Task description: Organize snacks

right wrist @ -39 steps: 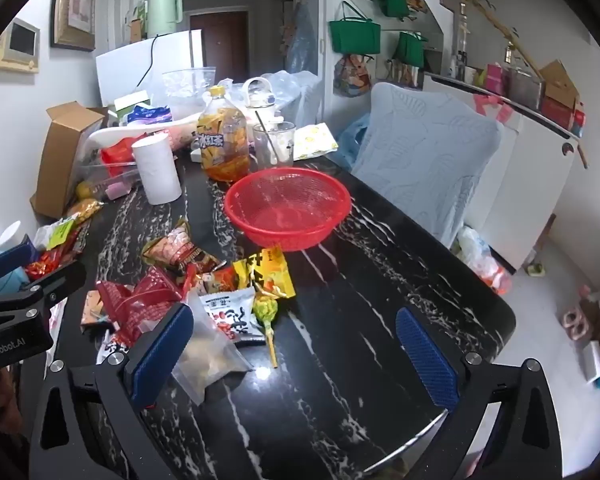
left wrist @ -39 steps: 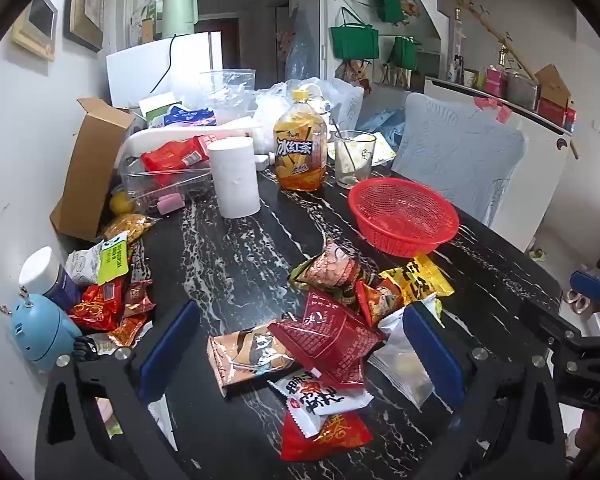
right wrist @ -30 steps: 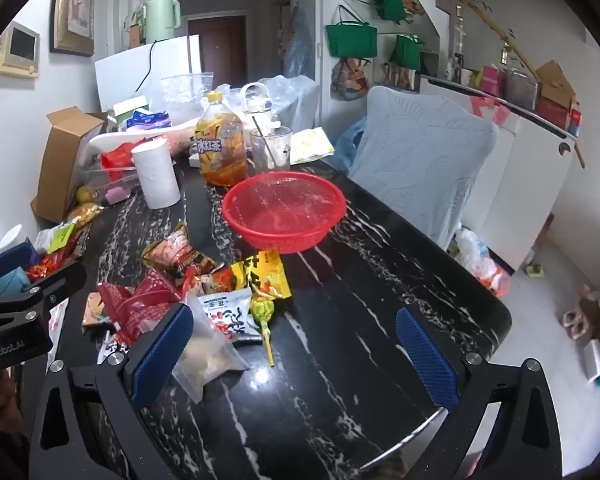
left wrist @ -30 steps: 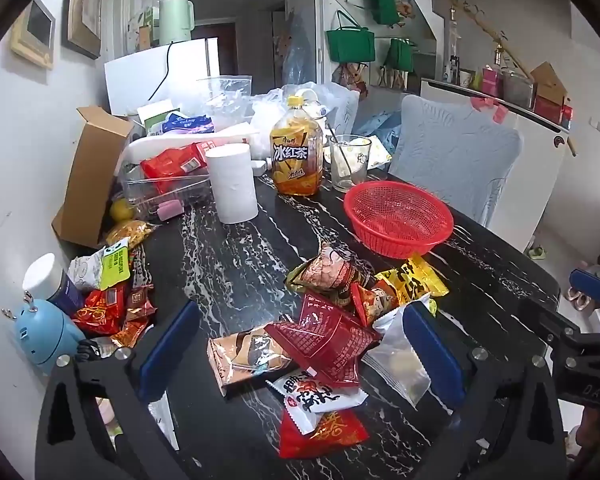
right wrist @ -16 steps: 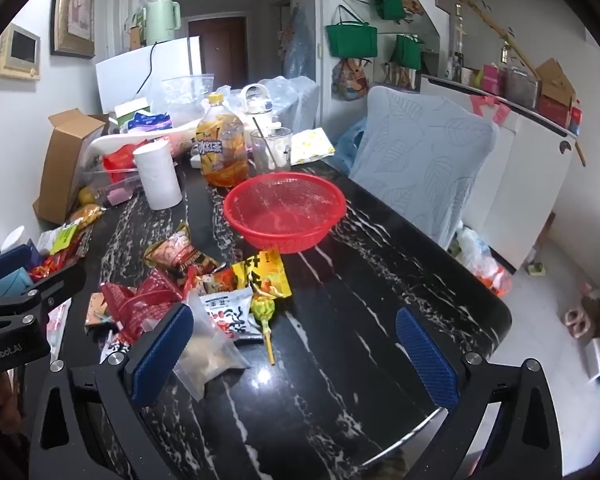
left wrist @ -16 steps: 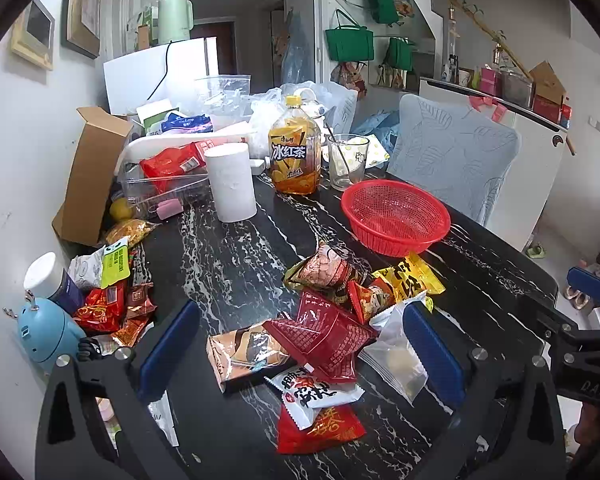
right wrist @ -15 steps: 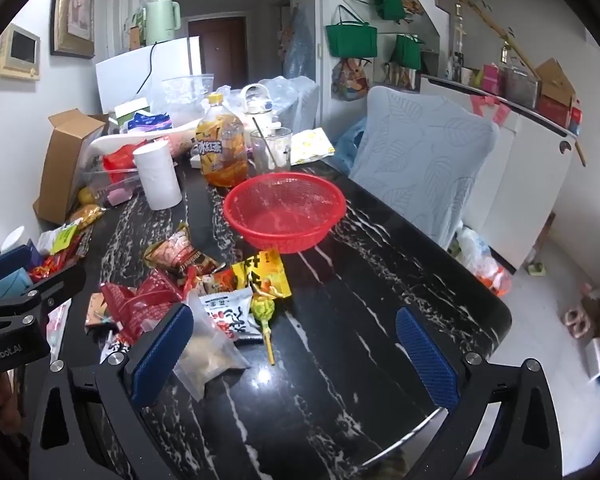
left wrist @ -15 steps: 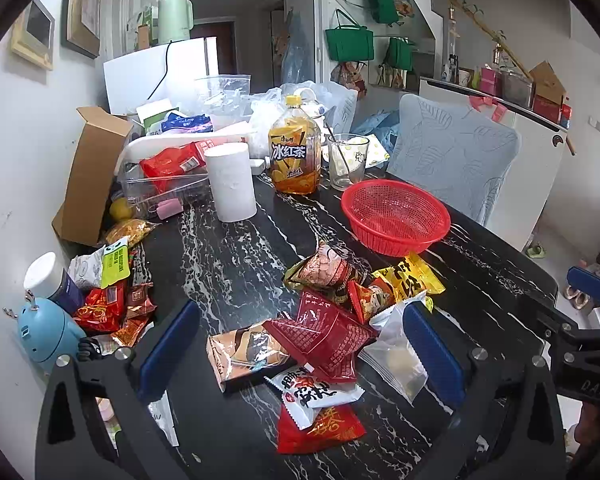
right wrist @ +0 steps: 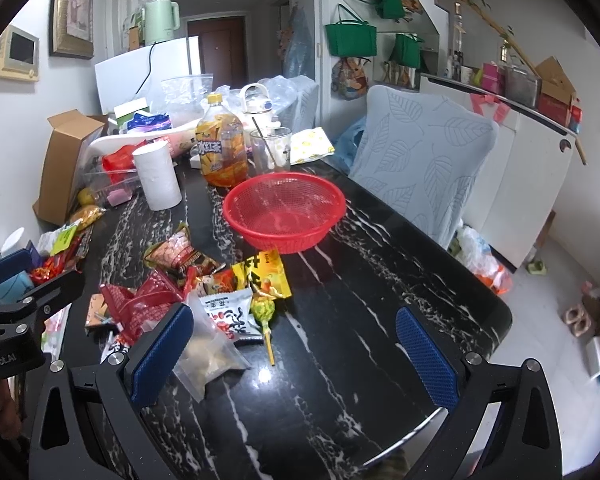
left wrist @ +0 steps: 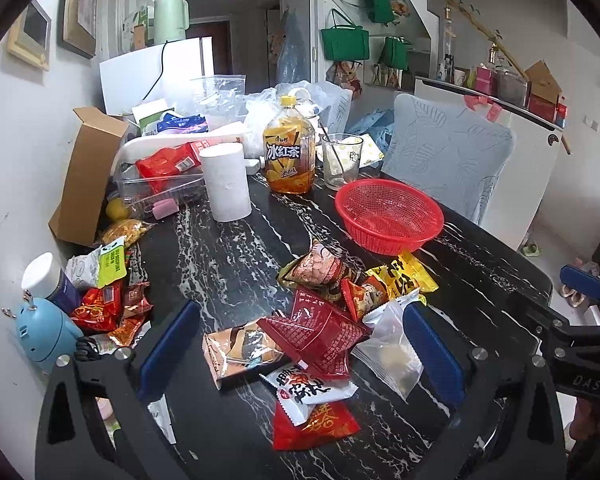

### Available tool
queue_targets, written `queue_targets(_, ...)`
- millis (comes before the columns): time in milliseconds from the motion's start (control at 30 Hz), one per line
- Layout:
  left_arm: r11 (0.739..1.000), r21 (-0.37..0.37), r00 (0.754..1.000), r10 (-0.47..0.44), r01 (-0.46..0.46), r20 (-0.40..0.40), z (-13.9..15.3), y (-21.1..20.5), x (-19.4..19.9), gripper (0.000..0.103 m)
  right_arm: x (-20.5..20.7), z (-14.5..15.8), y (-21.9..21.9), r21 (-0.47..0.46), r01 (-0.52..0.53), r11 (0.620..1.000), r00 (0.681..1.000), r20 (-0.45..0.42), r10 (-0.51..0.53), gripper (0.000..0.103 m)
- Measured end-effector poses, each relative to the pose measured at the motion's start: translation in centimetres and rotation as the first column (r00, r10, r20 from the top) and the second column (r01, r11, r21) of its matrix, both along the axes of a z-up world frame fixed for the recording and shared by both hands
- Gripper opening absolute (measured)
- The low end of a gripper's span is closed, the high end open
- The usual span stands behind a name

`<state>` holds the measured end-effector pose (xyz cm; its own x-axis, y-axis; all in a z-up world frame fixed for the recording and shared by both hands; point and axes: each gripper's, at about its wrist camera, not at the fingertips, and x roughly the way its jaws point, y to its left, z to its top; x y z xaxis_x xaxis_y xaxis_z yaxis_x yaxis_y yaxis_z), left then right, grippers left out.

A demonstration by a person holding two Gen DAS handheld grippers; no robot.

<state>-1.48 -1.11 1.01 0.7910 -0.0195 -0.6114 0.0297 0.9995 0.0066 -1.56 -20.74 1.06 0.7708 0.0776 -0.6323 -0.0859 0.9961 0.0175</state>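
A pile of snack packets (left wrist: pixel 324 320) lies on the black marble table (left wrist: pixel 228 256), also in the right wrist view (right wrist: pixel 204 288). It holds a dark red pouch (left wrist: pixel 320 332), a yellow packet (left wrist: pixel 404 280), a clear bag (left wrist: pixel 392 352) and a lollipop (right wrist: pixel 264 316). An empty red mesh basket (left wrist: pixel 388 212) stands beyond it, also in the right wrist view (right wrist: pixel 284 208). My left gripper (left wrist: pixel 296 356) is open above the near part of the pile. My right gripper (right wrist: pixel 292 356) is open over the table right of the pile. Both are empty.
A tea bottle (left wrist: pixel 288 156), a glass (left wrist: pixel 342 160), a paper roll (left wrist: pixel 226 182), a clear bin (left wrist: pixel 160 188) and a cardboard box (left wrist: pixel 88 176) stand at the back. More snacks (left wrist: pixel 108 300) and a blue gadget (left wrist: pixel 44 332) lie at the left edge. A chair (right wrist: pixel 424 172) stands right.
Both grippers have drifted back and up a little, so the table sits slightly lower and farther in view. Nothing on the table has moved. Both stay open.
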Motion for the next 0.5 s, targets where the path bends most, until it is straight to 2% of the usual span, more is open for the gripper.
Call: queue_targets(500, 1.000, 0.004, 1.000, -0.003, 0.004, -0.005, 0.16, 0.02, -0.02, 0.103, -0.28, 0.06, -0.38, 0.002, 0.011, 1.000, 1.000, 0.009, -0.011, 0.103)
